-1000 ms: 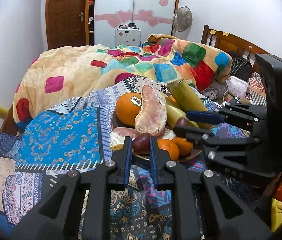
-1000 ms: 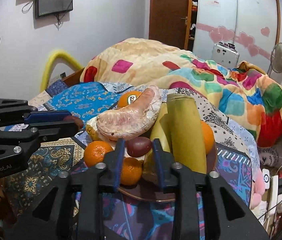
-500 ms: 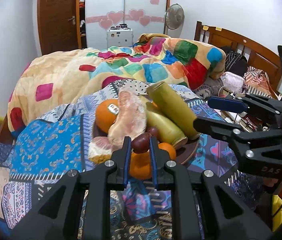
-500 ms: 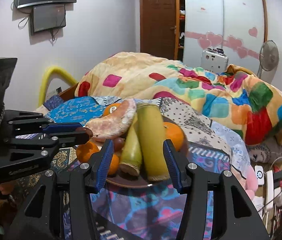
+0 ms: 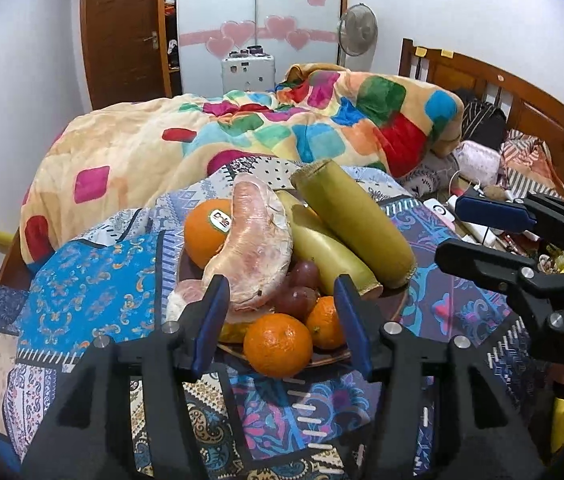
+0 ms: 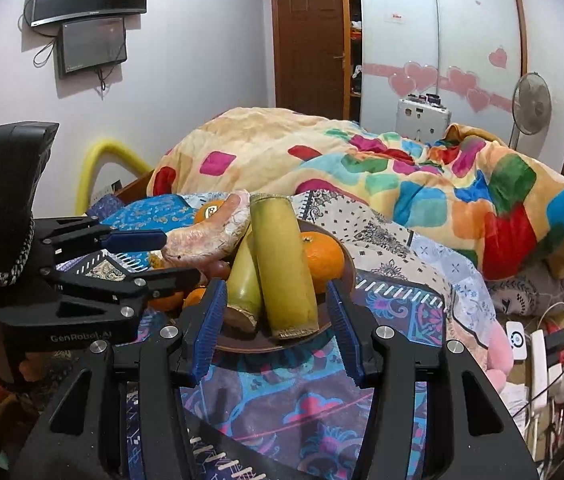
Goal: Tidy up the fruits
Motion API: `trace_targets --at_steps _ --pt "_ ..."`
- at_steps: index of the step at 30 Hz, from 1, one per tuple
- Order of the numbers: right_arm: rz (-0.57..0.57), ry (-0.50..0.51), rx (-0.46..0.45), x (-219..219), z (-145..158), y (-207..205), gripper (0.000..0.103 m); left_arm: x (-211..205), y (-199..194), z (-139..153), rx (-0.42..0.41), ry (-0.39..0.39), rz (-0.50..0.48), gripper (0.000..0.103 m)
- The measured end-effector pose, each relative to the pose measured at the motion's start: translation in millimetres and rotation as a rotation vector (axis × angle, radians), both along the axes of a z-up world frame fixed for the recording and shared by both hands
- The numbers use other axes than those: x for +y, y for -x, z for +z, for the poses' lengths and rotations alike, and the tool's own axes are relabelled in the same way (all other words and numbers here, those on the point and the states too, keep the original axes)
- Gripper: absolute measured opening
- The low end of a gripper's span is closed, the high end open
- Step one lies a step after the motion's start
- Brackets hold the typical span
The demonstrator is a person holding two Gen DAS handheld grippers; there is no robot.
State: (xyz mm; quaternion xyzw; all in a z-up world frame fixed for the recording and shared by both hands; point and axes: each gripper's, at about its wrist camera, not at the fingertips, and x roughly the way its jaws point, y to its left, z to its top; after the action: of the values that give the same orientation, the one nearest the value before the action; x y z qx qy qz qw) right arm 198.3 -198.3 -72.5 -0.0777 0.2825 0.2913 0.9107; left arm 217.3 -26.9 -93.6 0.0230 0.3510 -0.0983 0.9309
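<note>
A brown plate (image 5: 395,298) on the patterned bedcover holds piled fruit: a large orange with a sticker (image 5: 204,232), a peeled pomelo wedge (image 5: 254,244), two green-yellow sugarcane pieces (image 5: 353,224), dark plums (image 5: 295,300) and small oranges (image 5: 278,344). My left gripper (image 5: 282,324) is open and empty, just in front of the plate. My right gripper (image 6: 278,324) is open and empty at the plate's near rim (image 6: 250,342), facing the sugarcane (image 6: 282,264). Each gripper shows in the other's view: the right one (image 5: 477,236), the left one (image 6: 154,258).
A bright patchwork quilt (image 5: 282,136) lies heaped behind the plate. A wooden headboard (image 5: 493,92) and clutter with cables (image 6: 541,340) are to the right. A yellow tube (image 6: 98,168), wardrobe, fan (image 5: 355,30) and wall screens (image 6: 90,20) stand beyond.
My left gripper let go of the dark plum, opened wide and drew back a little. My right gripper opened wider and also pulled back from the plate.
</note>
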Motion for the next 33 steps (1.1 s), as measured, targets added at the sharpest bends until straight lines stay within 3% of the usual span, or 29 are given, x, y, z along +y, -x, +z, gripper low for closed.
trace_targets --at_steps 5,17,22,26,28,30,33 --pt "-0.019 -0.013 -0.051 -4 17 16 0.048 4 23 24 -0.054 0.01 0.017 0.054" --pt "-0.044 -0.194 -0.197 -25 93 101 0.048 11 142 116 -0.346 0.05 0.104 0.055" --pt "-0.06 -0.242 -0.264 -29 113 142 0.05 8 189 140 -0.442 0.035 0.125 0.065" --pt "-0.081 -0.262 -0.308 -30 119 167 0.064 7 220 151 -0.496 0.035 0.135 0.073" --pt "-0.102 -0.256 -0.337 -30 120 177 0.071 7 231 154 -0.515 0.036 0.142 0.082" --pt "-0.122 -0.252 -0.36 -31 121 184 0.09 7 242 156 -0.534 0.04 0.15 0.092" --pt "-0.162 -0.251 -0.403 -32 122 196 0.1 7 255 156 -0.548 0.044 0.156 0.098"
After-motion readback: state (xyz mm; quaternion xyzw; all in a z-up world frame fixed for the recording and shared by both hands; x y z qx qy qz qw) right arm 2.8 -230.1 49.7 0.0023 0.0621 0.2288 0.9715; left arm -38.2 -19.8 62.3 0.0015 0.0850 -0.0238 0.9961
